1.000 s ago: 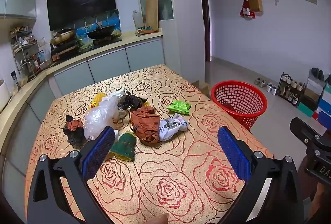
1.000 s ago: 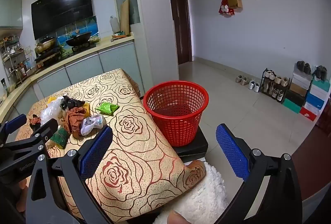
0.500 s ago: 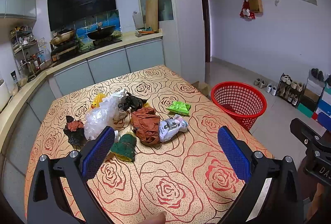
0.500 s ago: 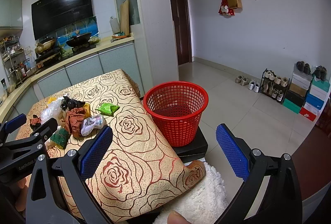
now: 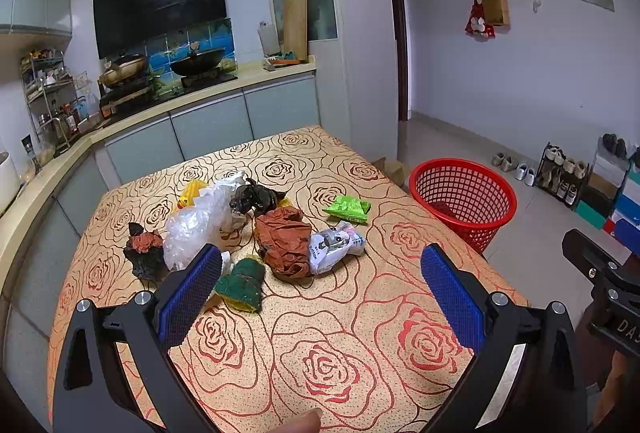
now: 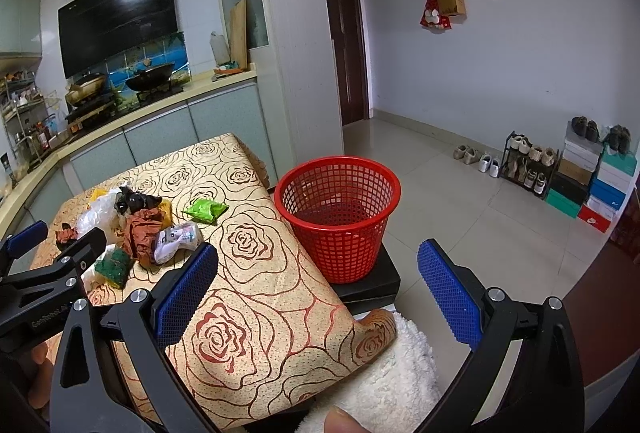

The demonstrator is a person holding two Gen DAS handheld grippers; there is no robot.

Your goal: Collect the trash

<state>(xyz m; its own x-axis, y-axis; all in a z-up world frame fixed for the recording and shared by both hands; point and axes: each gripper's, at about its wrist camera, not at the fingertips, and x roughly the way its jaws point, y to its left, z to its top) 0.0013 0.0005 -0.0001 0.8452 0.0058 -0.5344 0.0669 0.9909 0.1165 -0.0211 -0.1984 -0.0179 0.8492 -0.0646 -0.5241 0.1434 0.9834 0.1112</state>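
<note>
While I held both tools above the near end of the rose-patterned table (image 5: 340, 353), my left gripper (image 5: 320, 293) stood with its blue pads wide apart and nothing between them, and my right gripper (image 6: 316, 293) gaped just the same. The trash lay heaped mid-table: a clear plastic bag (image 5: 196, 221), a crumpled brown wrapper (image 5: 286, 241), a white printed packet (image 5: 336, 245), a green packet (image 5: 347, 208), a dark green scrap (image 5: 242, 283) near my left pad. The red basket (image 6: 338, 217) sat on a black stand just beside the table's right edge.
</note>
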